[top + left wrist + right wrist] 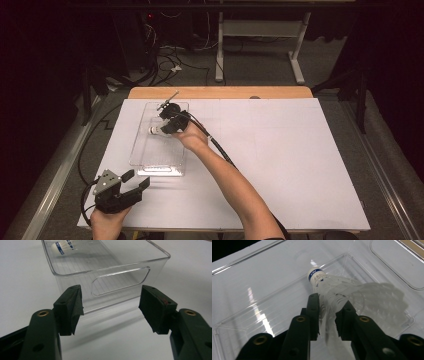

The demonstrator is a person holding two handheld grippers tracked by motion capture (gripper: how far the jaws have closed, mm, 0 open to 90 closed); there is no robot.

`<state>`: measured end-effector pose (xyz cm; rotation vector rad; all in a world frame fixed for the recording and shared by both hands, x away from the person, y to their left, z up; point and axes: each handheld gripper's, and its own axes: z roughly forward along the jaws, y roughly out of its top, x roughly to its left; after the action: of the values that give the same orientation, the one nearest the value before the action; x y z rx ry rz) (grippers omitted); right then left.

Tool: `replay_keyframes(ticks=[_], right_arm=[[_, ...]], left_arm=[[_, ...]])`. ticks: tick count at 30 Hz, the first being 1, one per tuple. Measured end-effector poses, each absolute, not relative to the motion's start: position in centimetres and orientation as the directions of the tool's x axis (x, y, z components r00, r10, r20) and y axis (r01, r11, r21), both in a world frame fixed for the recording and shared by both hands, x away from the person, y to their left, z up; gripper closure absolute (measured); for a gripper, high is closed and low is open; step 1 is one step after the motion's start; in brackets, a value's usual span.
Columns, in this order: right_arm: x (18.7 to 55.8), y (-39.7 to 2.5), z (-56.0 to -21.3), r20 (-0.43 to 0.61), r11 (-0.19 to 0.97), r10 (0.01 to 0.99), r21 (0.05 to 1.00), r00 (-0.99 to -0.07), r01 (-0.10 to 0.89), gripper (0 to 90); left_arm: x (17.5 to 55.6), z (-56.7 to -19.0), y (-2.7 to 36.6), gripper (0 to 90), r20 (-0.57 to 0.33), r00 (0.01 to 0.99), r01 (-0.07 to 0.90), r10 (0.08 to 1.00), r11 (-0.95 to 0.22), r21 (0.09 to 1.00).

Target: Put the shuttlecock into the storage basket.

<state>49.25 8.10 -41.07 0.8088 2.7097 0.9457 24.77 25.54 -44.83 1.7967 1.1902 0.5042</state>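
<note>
left claw (136, 179): jaws wide apart, holds nothing, waits just in front of the bin's (112, 272) near wall, maybe to steady it | birdie (329, 287): low inside bin, far end, cork tip forward | right claw (327, 315): squeezed on birdie's feathers, likely to set it down

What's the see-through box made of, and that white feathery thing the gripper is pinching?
The box looks like clear hard plastic: glossy, you see the table through its walls, and a handle hole is moulded into the end. The shuttlecock in the right gripper seems to have a white plastic or feather skirt, hard to tell which, and a white cap with a blue band.
</note>
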Motion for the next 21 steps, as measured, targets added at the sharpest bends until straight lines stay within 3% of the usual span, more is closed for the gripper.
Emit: replay_keyframes(ticks=[5, 21], right_arm=[[49.1, 8.2, -41.1, 0.002, 0.658, 0.55, 0.615, -0.835, 0.435, 64.2], [49.8, 7.2, -41.3, 0.093, 0.647, 0.545, 0.585, -0.833, 0.489, 53.4]], left_arm=[[24.7, -44.8, 25.6, 36.0, -0.135, 0.452, 0.515, 0.882, -0.134, 0.846], [24.8, -44.8, 25.6, 36.0, -0.137, 0.45, 0.517, 0.883, -0.133, 0.846]])
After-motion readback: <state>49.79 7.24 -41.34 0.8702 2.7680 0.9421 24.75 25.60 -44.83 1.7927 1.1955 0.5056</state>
